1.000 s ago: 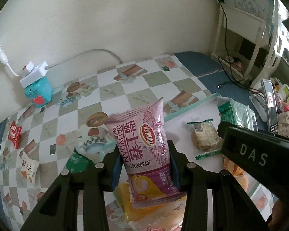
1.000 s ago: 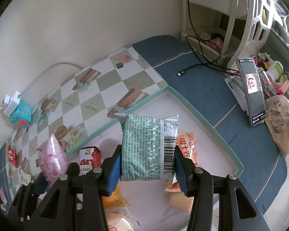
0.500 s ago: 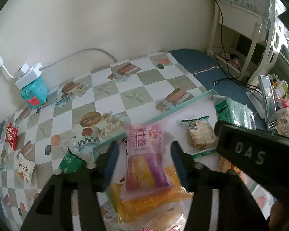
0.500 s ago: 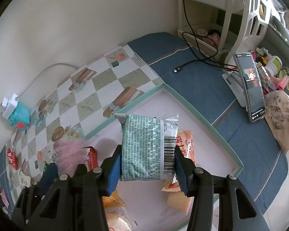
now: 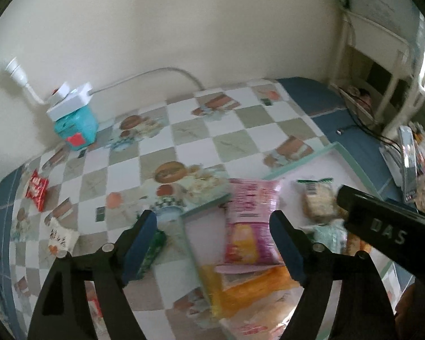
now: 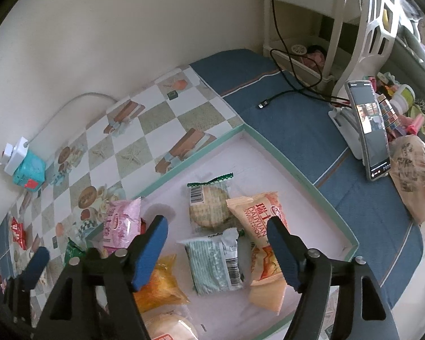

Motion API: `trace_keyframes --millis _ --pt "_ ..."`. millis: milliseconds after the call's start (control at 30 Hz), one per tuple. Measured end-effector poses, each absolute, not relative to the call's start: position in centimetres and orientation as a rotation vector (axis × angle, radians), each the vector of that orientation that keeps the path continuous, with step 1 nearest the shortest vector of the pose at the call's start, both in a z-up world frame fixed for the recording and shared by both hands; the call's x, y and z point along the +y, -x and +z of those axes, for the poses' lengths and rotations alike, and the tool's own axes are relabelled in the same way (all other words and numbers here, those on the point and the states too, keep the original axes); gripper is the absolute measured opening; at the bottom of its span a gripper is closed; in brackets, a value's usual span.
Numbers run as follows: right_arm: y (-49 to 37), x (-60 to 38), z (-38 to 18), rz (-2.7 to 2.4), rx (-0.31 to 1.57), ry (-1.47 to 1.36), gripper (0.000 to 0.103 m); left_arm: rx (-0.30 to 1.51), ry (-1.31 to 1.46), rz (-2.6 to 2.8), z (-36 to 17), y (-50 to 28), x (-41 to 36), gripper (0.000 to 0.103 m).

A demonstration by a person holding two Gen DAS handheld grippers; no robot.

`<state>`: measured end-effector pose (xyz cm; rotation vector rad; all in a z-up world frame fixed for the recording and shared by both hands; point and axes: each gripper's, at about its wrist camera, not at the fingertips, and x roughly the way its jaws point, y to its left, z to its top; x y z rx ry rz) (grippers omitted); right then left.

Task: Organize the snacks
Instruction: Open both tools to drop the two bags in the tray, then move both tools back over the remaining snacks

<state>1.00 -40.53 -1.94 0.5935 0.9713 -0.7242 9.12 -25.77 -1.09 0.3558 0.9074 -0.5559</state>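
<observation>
Below parted jaws, green packet [image 6: 215, 263] in tray [image 6: 311, 187]

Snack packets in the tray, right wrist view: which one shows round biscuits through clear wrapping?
The clear biscuit packet with the green zigzag top edge; the neighbouring packets are opaque.

One tray [image 6: 280, 155]; six snack packets [image 6: 215, 263] inside it; one phone [image 6: 371, 130]; one power strip [image 6: 15, 153].
</observation>
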Motion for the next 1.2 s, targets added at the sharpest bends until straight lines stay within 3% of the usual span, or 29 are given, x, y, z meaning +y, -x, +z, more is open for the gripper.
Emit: trace_keyframes --millis 133,300,800,1200 --pt "-1.2 -40.2 -1.9 -0.715 0.968 -0.586 0.085 0.953 -0.286 -0.447 -1.1 -11.3 -23.1 0.091" --pt "-1.9 -39.3 -1.5 -0.686 0.956 -0.573 0.101 1.020 -0.158 -0.254 -1.6 -14.8 -18.1 0.101" --pt "-6.6 -30.7 1.2 -0.505 0.928 -0.456 0.103 1.080 -0.032 0.151 -2.2 -18.1 -2.2 0.101" --pt "-8.9 -22.5 1.2 -0.332 0.977 -0.379 0.103 1.070 -0.025 0.202 -0.8 -16.4 2.8 0.101"
